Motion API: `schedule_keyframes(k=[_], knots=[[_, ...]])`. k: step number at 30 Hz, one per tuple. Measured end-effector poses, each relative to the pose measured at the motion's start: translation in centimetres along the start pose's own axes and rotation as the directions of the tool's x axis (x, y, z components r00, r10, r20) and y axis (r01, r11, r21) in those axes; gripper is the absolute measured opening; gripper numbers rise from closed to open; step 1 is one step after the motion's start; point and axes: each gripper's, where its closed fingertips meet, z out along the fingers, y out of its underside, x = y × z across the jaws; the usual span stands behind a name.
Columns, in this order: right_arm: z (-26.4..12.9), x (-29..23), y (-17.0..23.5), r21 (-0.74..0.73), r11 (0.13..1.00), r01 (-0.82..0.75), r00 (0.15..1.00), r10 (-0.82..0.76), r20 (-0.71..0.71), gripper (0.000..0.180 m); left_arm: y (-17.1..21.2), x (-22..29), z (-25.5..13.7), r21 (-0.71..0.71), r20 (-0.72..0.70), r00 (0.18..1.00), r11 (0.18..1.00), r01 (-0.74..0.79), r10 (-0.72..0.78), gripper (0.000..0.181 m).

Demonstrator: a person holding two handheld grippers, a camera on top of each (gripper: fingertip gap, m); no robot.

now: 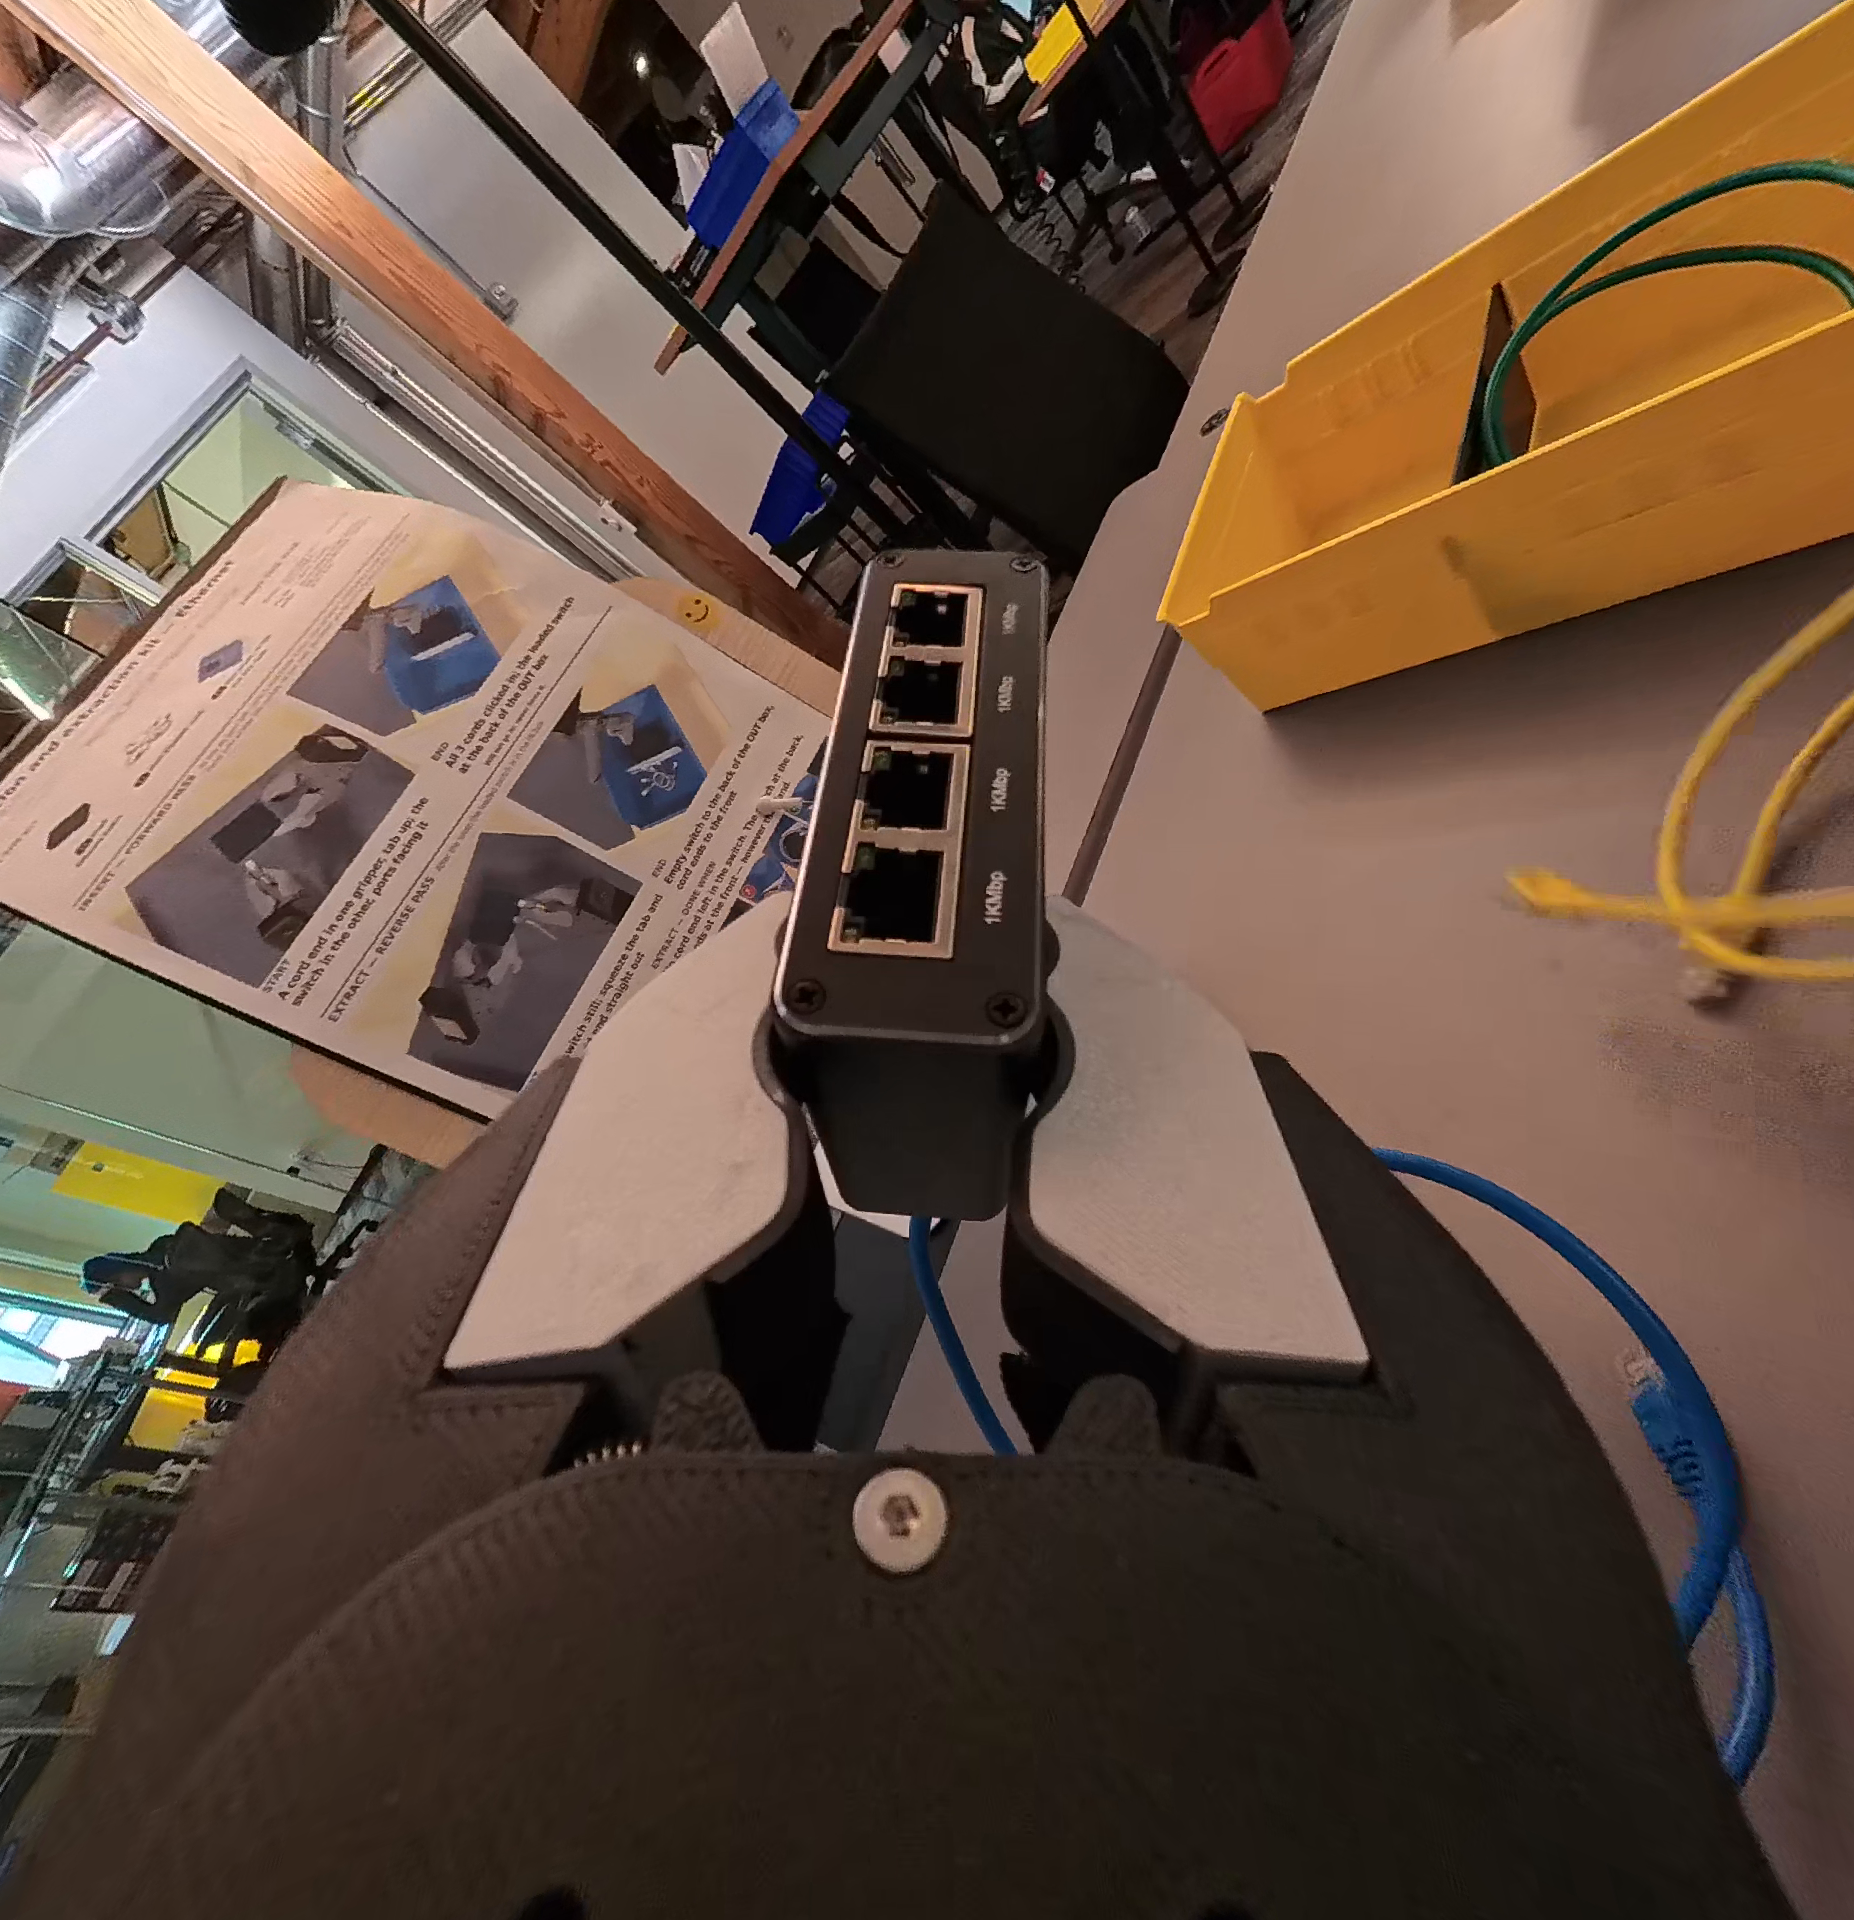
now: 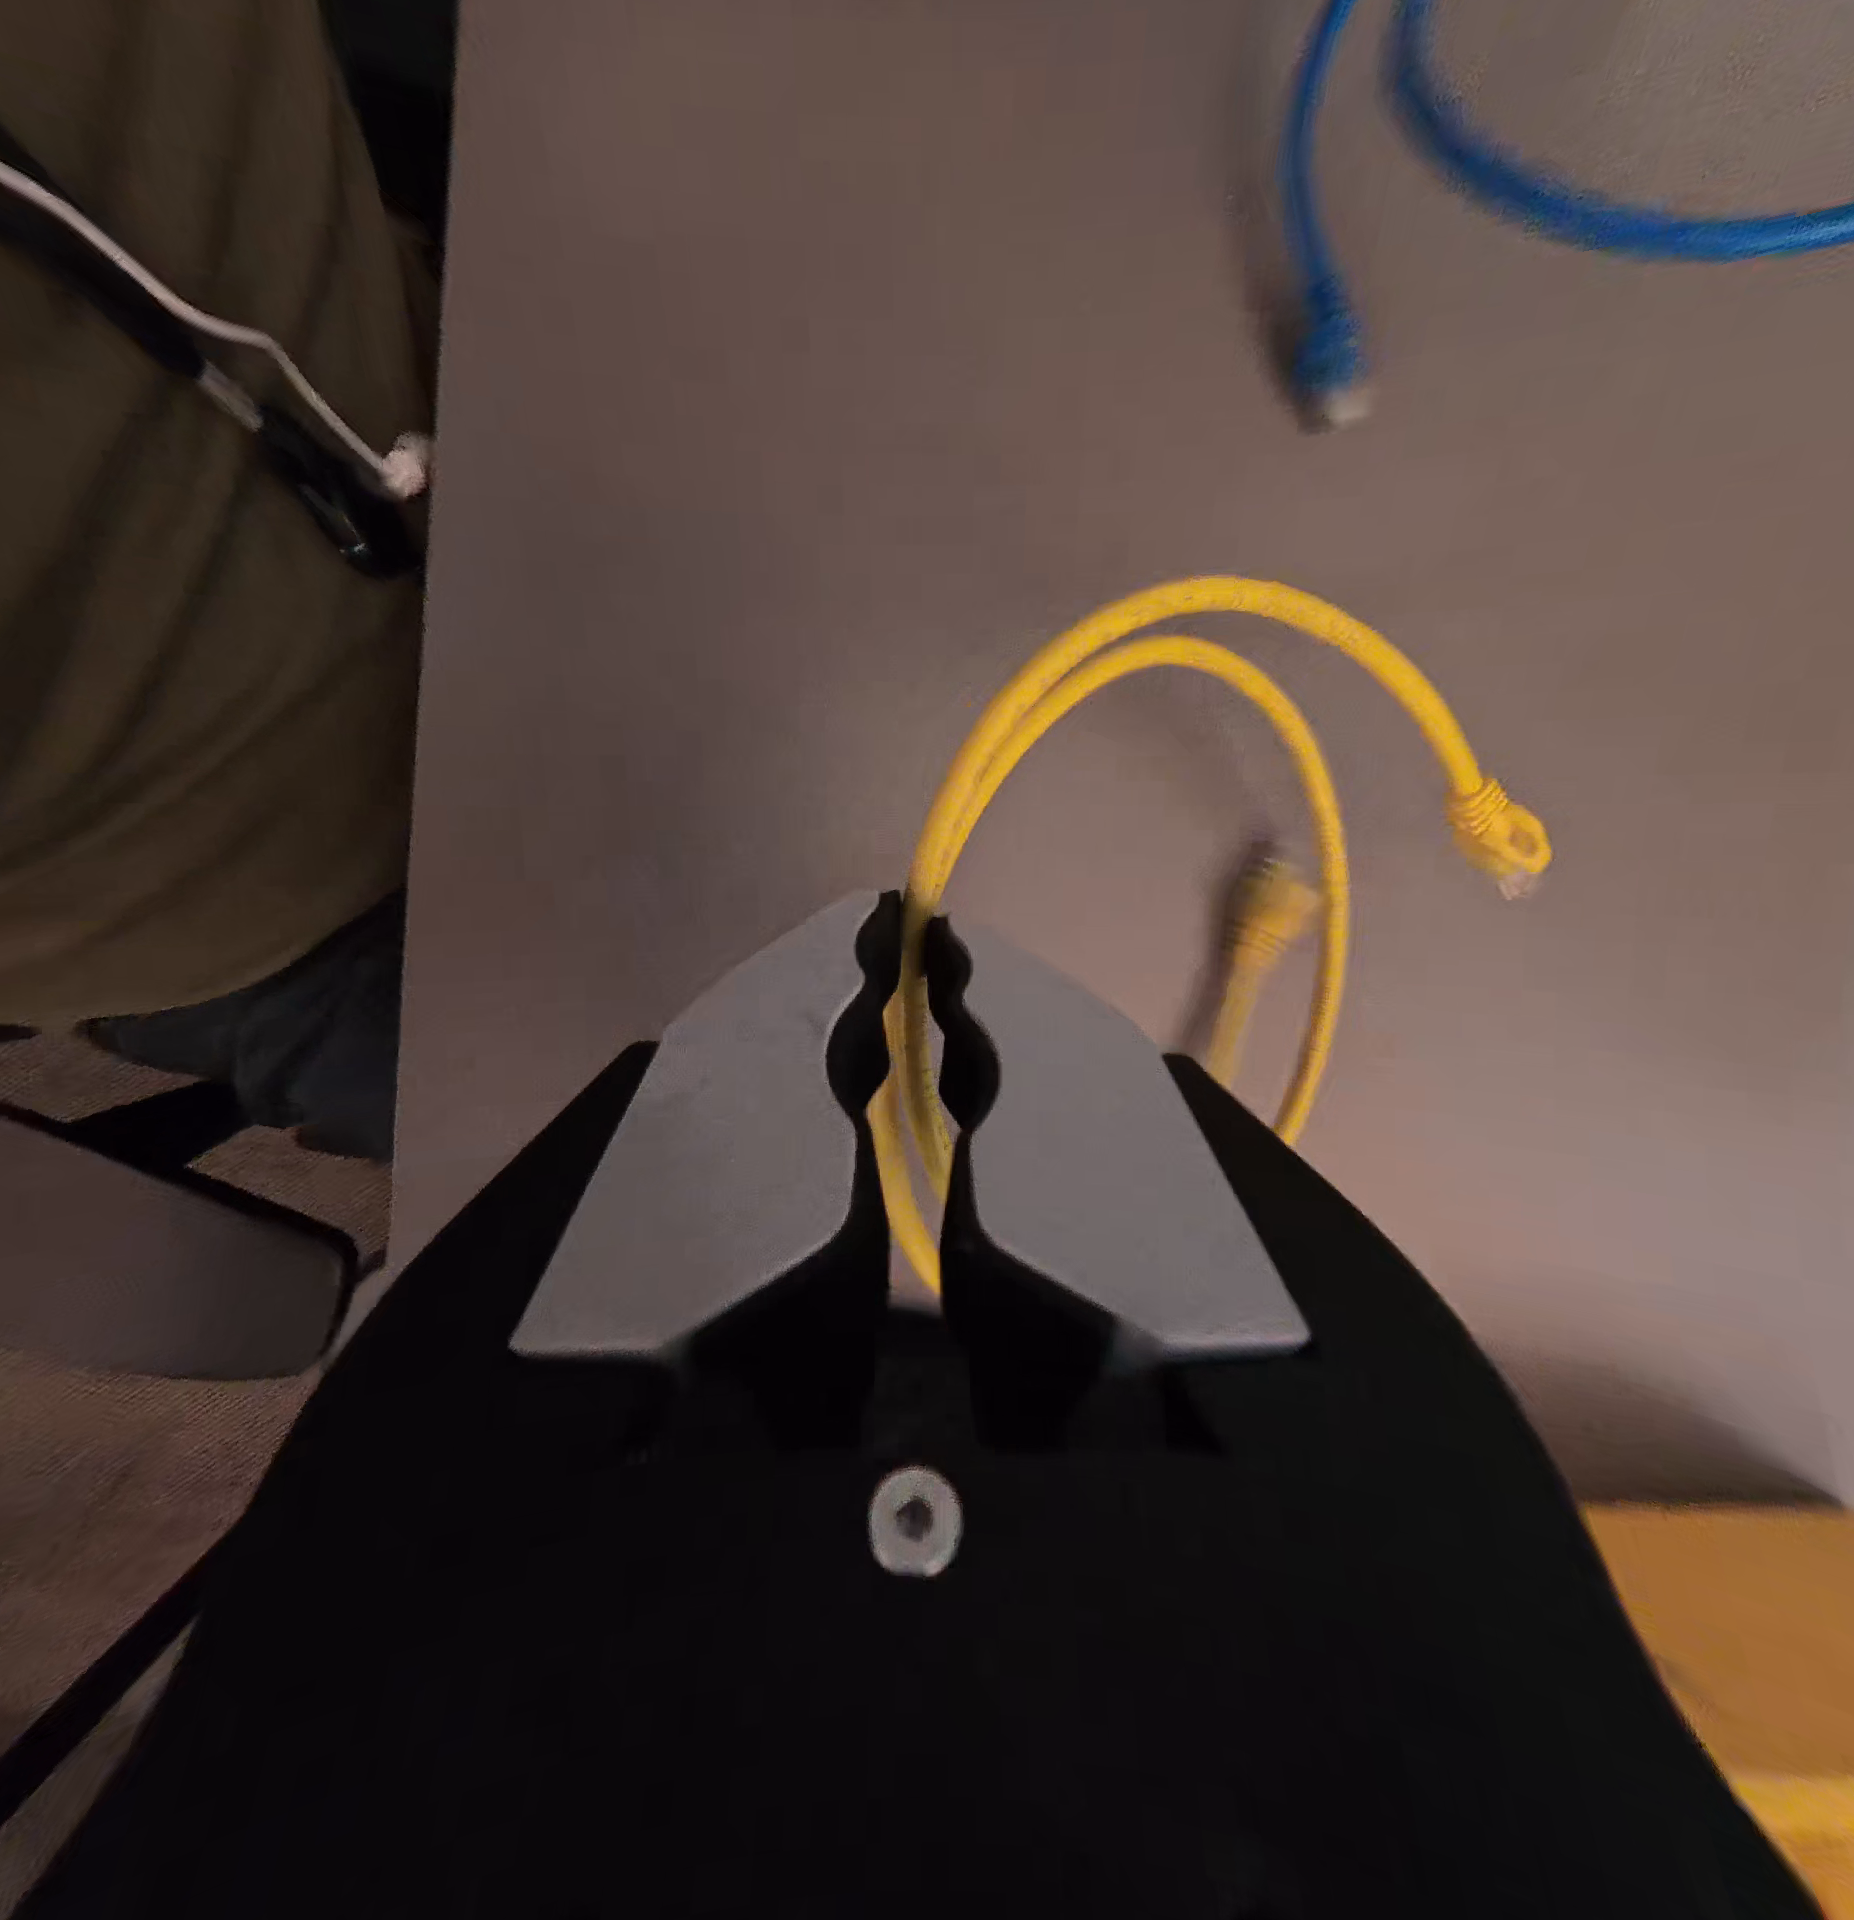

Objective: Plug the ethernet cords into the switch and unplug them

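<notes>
My left gripper [image 1: 910, 1023] is shut on the black switch [image 1: 918, 790] and holds it up off the table, its row of empty ports facing the camera. My right gripper [image 2: 905, 914] is shut on the looped yellow ethernet cord [image 2: 1162, 644], lifted above the grey table; both yellow plugs [image 2: 1494, 836] hang free. The same yellow cord shows in the left wrist view [image 1: 1733, 831] to the right. A blue cord [image 1: 1681, 1455] lies on the table beside the left gripper, and its plug shows in the right wrist view [image 2: 1328, 353]. A green cord [image 1: 1629, 260] lies in the yellow bin.
A yellow bin [image 1: 1474, 540] with a divider stands on the grey table [image 1: 1370, 935] at the far right. An instruction sheet on a board [image 1: 383, 779] stands to the left. The table's edge [image 2: 424, 727] runs down the left, with a chair and a person's clothing beyond. The grippers' ends are close to 30 cm from one another.
</notes>
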Motion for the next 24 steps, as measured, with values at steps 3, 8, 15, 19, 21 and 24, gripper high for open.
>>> schedule_keyframes(k=[3,8,15,19,21,24], knots=[[-7.1,3.6,-0.7,0.058,0.998,-0.011,0.988,0.02,-0.156,0.005,0.0,-0.2,-0.1,0.002,0.007,1.0,1.0,0.001,-0.001,0.036],[-18.5,8.1,0.8,0.131,0.99,-0.059,0.917,0.105,-0.384,0.005,0.1,-0.3,-0.2,-0.005,0.012,1.0,1.0,0.002,-0.002,0.036],[-25.3,9.7,7.1,0.193,0.967,-0.169,0.806,0.248,-0.537,0.006,0.5,-0.2,0.2,-0.019,0.008,1.0,1.0,0.003,-0.002,0.036],[-29.2,9.1,7.5,0.292,0.949,-0.12,0.754,0.278,-0.596,0.006,0.8,-0.2,0.3,-0.029,0.007,1.0,1.0,0.002,-0.002,0.036],[-30.9,8.7,7.4,0.31,0.945,-0.1,0.726,0.283,-0.627,0.006,0.8,-0.2,0.4,-0.031,0.005,1.0,1.0,0.003,-0.003,0.036],[-32.6,8.3,7.3,0.313,0.946,-0.082,0.701,0.278,-0.657,0.006,1.0,-0.1,0.6,-0.037,0.002,1.0,0.999,0.003,-0.003,0.036]])
